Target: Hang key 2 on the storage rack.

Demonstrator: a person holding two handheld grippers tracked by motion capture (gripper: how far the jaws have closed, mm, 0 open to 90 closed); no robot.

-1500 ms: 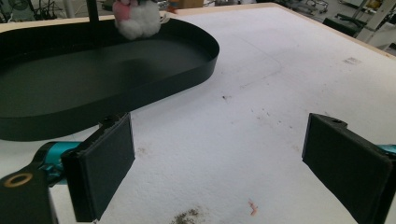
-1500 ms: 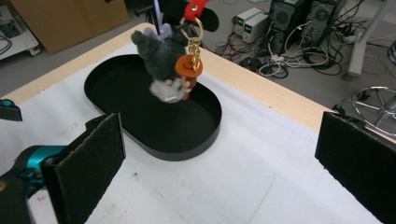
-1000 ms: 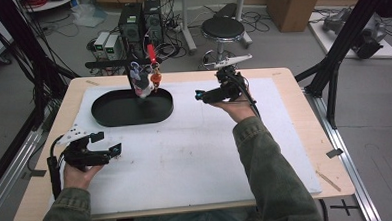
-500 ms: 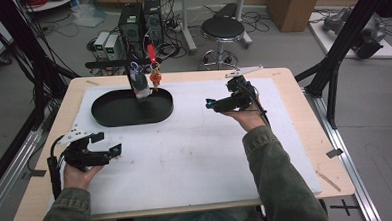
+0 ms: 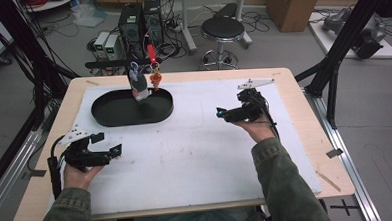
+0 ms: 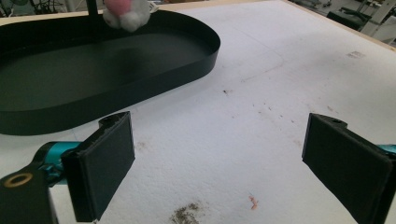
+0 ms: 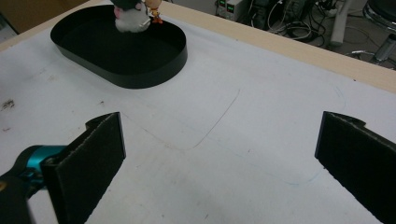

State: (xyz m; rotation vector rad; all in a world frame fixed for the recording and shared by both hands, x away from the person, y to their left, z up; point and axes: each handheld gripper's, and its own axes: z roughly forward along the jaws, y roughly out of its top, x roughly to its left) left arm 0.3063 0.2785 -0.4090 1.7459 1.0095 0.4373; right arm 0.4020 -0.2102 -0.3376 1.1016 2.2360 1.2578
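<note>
A black oval tray (image 5: 114, 114) lies on the far left of the white mat (image 5: 196, 155). Above its far rim hang a white and pink plush toy (image 5: 139, 86) and a small orange figure (image 5: 155, 78) from a stand. My left gripper (image 5: 108, 143) rests near the table's left front, open and holding nothing. In the left gripper view its jaws (image 6: 219, 123) stand wide apart, facing the tray (image 6: 93, 70) and the plush (image 6: 126, 11). My right gripper (image 5: 222, 113) hovers over the mat's right half, open and holding nothing. In the right gripper view (image 7: 219, 123) the tray (image 7: 126, 51) and plush (image 7: 130, 16) lie far off.
The mat covers most of a wooden table (image 5: 305, 135). Black frame posts (image 5: 341, 49) rise at the right and left sides. A round stool (image 5: 223, 29) and computer boxes (image 5: 140, 18) stand on the floor beyond the far edge.
My right gripper has drawn back from the tray's right end, moving right and toward the near side. The left gripper has stayed put.
</note>
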